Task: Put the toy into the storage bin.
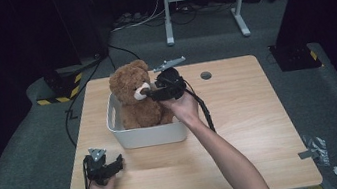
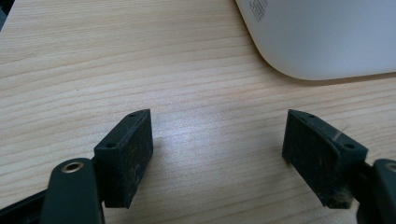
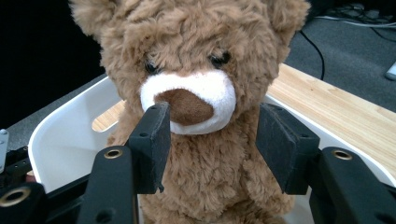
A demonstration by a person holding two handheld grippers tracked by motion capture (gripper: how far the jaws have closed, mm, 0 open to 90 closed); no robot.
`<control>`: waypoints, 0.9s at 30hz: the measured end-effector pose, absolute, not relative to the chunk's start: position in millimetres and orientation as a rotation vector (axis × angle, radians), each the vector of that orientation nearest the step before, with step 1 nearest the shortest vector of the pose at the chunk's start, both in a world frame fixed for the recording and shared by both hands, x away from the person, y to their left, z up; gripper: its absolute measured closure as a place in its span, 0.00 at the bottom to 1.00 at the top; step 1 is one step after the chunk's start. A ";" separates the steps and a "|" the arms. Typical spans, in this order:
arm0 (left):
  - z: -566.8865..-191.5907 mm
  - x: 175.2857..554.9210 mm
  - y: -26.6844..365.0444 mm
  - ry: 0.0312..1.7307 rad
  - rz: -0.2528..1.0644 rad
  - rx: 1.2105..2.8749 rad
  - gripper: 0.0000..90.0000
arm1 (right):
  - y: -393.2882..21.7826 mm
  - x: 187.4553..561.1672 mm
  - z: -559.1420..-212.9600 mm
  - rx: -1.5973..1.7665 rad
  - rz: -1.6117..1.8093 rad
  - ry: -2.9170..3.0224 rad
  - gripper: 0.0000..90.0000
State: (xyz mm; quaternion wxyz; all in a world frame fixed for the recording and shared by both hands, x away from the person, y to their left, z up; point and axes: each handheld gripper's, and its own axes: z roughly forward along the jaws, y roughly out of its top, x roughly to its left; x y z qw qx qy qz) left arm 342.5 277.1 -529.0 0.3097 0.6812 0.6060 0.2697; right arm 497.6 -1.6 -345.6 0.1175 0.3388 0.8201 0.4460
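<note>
A brown teddy bear (image 1: 132,102) sits upright in a white bin (image 1: 147,137) at the table's left half. My right gripper (image 1: 149,93) is level with the bear's white muzzle, reaching in from the right. In the right gripper view the bear's face (image 3: 187,60) is close up; my right gripper (image 3: 212,126) stands partly open just in front of the muzzle, and the fur looks unsqueezed. The bin wall (image 3: 65,140) curves behind. My left gripper (image 1: 117,163) rests low near the table's front left, open, (image 2: 217,140) over bare wood with the bin's corner (image 2: 327,37) beyond it.
The wooden table (image 1: 250,112) has a small dark round spot (image 1: 206,75) at the back. Cables trail from both grippers. Beyond the table are grey carpet, a white stand's legs (image 1: 242,23) and floor cables.
</note>
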 end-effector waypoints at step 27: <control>-528.9 342.4 277.2 1.600 0.715 1.802 0.27 | -36.6 476.2 -327.9 0.948 1.384 2.303 0.51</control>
